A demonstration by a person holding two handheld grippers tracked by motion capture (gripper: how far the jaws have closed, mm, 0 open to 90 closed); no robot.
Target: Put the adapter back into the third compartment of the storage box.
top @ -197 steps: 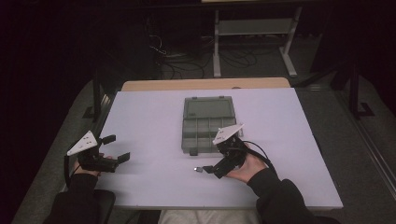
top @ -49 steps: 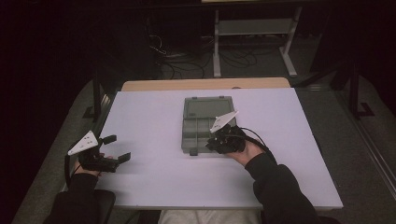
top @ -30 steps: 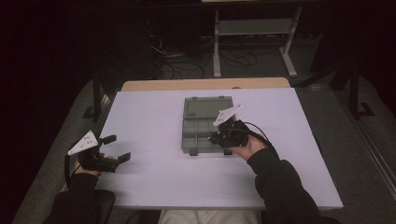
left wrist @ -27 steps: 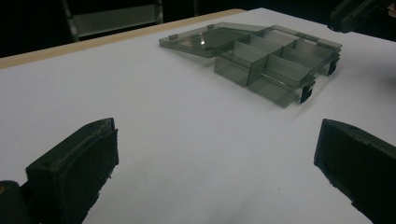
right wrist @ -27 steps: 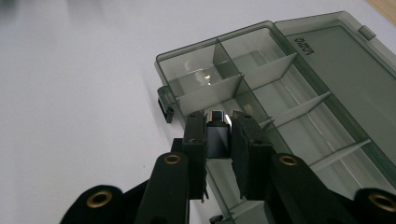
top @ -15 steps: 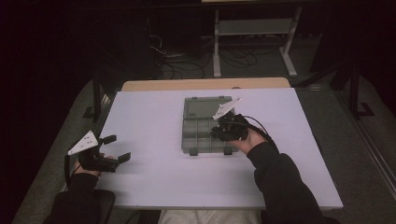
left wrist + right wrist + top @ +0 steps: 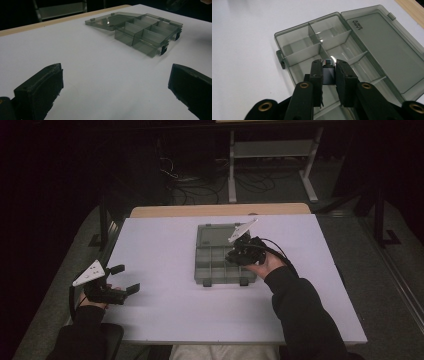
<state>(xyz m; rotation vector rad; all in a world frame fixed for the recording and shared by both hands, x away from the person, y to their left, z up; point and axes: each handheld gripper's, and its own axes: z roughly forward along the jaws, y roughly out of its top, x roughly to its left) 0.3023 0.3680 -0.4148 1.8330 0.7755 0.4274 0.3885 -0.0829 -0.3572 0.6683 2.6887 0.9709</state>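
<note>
**Metal piece held over open organiser box**

Fingers [image 7: 342, 75] of the right gripper [image 7: 329, 65] were seen clamped on a small metal piece [image 7: 328, 62], a short, shiny, square-ended part pinched between the two black pads with only its bright top and one flat face exposed. The piece was held above the compartment box [image 7: 299, 47], over the divided half near the middle partitions; whether it touched the box could not be told. In the high view the right gripper [image 7: 239, 254] was placed over the right side of the box [image 7: 215, 262], with the hand [image 7: 265, 265] and dark sleeve behind it.

The box was seen to be of smoky, translucent grey plastic, split by thin walls into several compartments, with two dark latches on its near edge. Its lid [image 7: 384, 47] was laid fully open and flat on the table [image 7: 160, 250], hinged on the far side.

The left gripper [image 7: 117, 285] was held low near the left edge of the white table, well apart from the box, its fingers [image 7: 40, 92] spread wide with nothing between them. Bare tabletop lay between that gripper and the box [image 7: 147, 32]. A wooden strip [image 7: 220, 210] was seen along the table's far edge.
</note>
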